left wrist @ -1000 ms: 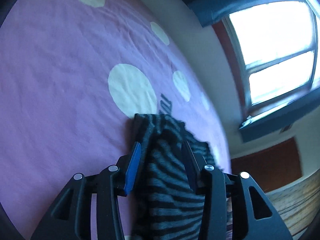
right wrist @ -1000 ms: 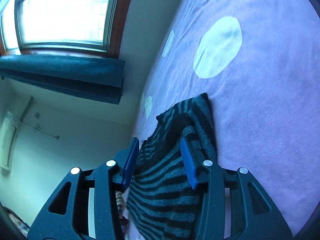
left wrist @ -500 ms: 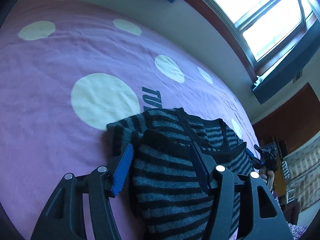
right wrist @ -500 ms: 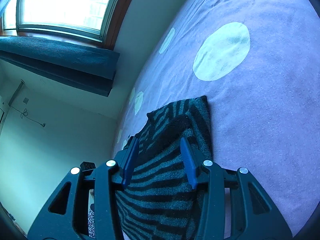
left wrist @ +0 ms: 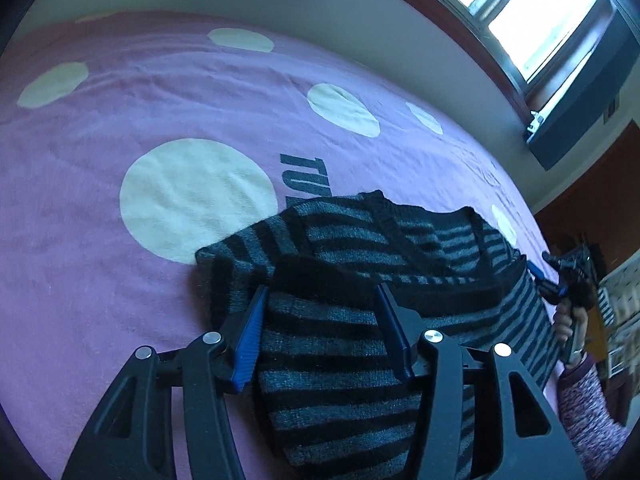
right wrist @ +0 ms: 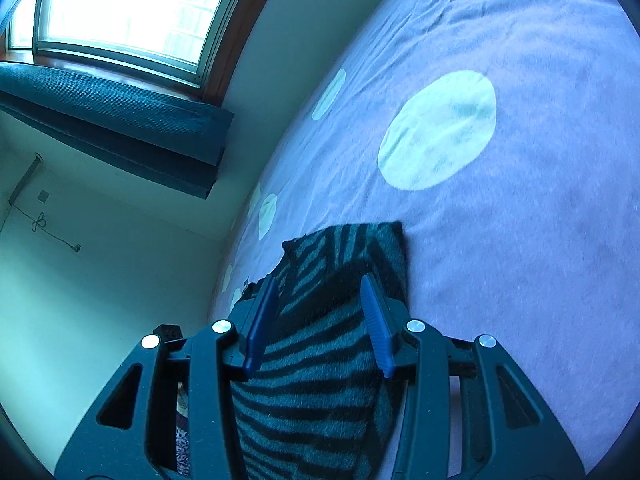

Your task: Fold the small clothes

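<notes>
Left gripper (left wrist: 320,320): its blue-padded jaws stand partly spread over a doubled-over black hem of the striped sweater (left wrist: 400,248). They have just been closing a little, with knit between them, but whether the pads press on the cloth cannot be told.

Right gripper (right wrist: 318,312): its jaws straddle a raised ridge of the same sweater. The cloth fills the gap and runs up between the pads, which appear to pinch it. In the left wrist view this gripper shows small at the far right edge of the garment, with the person's hand (left wrist: 570,320) and a patterned sleeve (left wrist: 588,412) behind it.

Garment: the dark grey-and-black striped sweater lies on the bedspread (left wrist: 100,264), with the neckline on the far side and the bottom hem brought up over the body on the near side. One corner overlaps a large cream dot (left wrist: 192,196).

Setting: a pink-purple spread with cream dots and dark lettering covers the bed. A bright window (left wrist: 532,12) stands beyond it.

Progress: by the look of it, the fold is under way and not finished. The hem is laid over on the left gripper's side, while the right gripper's side is lifted in a ridge.

Left to do: judging by this, the right side must be laid down and released, the layers squared, and any further fold made.
</notes>
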A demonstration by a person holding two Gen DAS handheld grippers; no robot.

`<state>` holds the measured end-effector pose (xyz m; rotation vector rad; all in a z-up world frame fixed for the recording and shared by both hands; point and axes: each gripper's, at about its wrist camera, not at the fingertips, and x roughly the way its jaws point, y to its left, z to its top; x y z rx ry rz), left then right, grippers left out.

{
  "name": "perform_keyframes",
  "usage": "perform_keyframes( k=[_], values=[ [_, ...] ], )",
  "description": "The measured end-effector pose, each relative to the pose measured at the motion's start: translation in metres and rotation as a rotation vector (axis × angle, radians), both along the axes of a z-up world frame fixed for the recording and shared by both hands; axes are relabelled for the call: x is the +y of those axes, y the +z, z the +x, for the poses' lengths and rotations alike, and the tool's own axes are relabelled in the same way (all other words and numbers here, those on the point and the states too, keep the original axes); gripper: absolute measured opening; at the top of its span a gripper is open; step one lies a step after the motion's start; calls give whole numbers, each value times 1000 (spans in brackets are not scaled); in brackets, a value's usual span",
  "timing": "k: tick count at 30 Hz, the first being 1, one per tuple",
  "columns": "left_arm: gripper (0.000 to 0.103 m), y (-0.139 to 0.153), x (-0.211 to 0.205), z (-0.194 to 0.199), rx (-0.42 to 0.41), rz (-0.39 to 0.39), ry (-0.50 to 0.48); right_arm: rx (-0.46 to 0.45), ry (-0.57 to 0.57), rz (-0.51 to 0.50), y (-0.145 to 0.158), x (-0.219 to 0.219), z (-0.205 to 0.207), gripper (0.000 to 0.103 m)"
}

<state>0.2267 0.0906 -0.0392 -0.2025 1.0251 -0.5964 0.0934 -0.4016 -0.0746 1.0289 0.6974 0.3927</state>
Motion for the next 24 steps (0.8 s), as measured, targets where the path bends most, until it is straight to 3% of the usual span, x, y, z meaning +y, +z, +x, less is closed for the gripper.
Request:
perform_keyframes(
  k=[5, 10, 16, 19, 21, 24],
  values=[
    [50, -2, 0, 1, -1, 7, 13, 2, -32, -90, 5, 1, 4, 42],
    [35, -3, -1, 2, -2, 44, 29, 21, -11, -126, 2, 5, 11, 42],
    [22, 0, -9, -5, -41, 113, 37, 9, 4, -282, 12, 24, 14, 38],
    [16, 0, -14, -8, -62, 161, 39, 13, 15, -393, 17, 36, 15, 31],
    [12, 2, -17, -11, -79, 188, 51, 18, 27, -447, 19, 42, 14, 11],
    [6, 6, -19, -15, -110, 215, 81, 18, 11, -541, 24, 51, 8, 6]
  ],
)
